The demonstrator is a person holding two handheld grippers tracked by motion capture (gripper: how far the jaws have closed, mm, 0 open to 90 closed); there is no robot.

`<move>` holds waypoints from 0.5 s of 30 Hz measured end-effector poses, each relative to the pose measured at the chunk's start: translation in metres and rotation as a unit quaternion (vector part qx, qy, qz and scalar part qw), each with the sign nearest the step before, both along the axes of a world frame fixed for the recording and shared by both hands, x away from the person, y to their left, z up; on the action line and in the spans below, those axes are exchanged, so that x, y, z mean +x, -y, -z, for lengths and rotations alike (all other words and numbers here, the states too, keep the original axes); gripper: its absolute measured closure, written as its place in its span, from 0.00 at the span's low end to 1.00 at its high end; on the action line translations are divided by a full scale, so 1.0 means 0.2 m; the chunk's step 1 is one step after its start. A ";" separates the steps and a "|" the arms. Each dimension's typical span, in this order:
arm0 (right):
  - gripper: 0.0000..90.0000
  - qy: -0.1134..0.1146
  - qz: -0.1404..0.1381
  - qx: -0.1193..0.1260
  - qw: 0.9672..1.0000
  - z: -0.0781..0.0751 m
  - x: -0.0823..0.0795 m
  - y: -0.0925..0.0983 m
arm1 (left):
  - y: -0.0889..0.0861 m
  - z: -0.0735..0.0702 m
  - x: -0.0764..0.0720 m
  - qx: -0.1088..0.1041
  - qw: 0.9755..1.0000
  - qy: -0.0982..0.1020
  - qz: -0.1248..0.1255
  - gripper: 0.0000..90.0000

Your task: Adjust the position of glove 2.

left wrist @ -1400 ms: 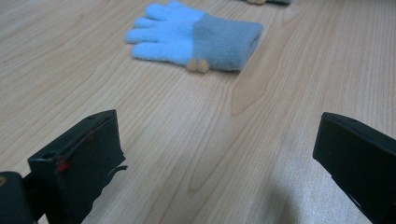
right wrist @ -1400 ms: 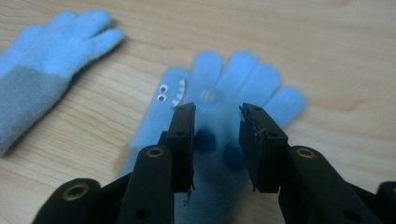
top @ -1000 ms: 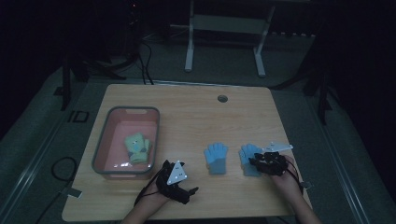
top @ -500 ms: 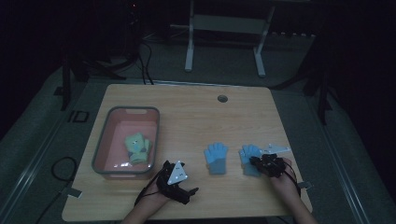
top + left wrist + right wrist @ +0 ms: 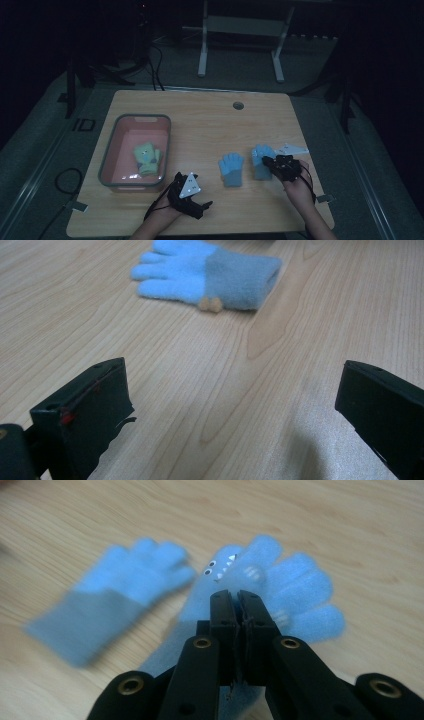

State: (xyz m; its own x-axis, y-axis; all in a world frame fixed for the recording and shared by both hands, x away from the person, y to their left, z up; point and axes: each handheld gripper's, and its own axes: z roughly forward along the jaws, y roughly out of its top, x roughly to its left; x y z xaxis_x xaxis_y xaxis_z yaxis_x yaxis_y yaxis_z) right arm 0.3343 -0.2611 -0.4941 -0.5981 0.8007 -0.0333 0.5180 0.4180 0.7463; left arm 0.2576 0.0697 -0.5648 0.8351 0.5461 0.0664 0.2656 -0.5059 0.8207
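Gripping the blue glove with the stitched face [image 5: 260, 575], the right gripper [image 5: 236, 596] has just been closing and its jaws now stand pinched together on the fabric near the palm; the cuff end is hidden beneath the black linkage, and in the high view [image 5: 261, 161] the hand and tool cover much of that glove. Beside it lies the plain blue glove [image 5: 231, 169], flat on the wooden table [image 5: 210, 125], its grey cuff smeared by motion blur in the right gripper view [image 5: 115, 605]. A small tan bobble on that cuff shows in the left gripper view [image 5: 210, 304]. Resting near the table's front edge, the left gripper [image 5: 235, 415] is spread wide with nothing between its jaws. Dim light makes the green glove [image 5: 147, 159] in the pink tub [image 5: 107, 165] hard to read. I can make out no legible writing anywhere.
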 end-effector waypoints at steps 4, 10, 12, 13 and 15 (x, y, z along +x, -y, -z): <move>0.96 0.004 -0.008 0.007 1.000 -0.05 0.00 -0.06 | 0.00 0.00 0.00 0.001 1.000 0.000 0.001 0.02; 0.96 0.002 -0.036 0.027 0.999 -0.08 -0.01 -0.21 | 0.00 0.00 0.00 0.001 1.000 0.004 0.001 0.02; 0.96 -0.003 -0.045 0.029 0.999 -0.07 -0.02 -0.26 | 0.00 0.00 0.00 0.000 1.000 0.004 0.001 0.02; 0.96 -0.006 -0.051 0.031 0.998 -0.07 -0.02 -0.28 | 0.00 0.00 0.00 0.001 1.000 0.004 0.001 0.02; 0.96 -0.015 -0.058 0.037 0.998 -0.05 -0.02 -0.33 | 0.00 0.00 0.00 0.002 1.000 0.007 0.000 0.02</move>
State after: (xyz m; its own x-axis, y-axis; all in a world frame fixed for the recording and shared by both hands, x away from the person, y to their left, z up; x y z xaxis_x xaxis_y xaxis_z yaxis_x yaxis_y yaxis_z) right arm 0.3313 -0.1957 -0.4835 -0.6872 0.7253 0.0417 0.4911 0.4215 0.7624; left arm 0.2567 0.0695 -0.5645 0.8337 0.5464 0.0807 0.2543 -0.5095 0.8221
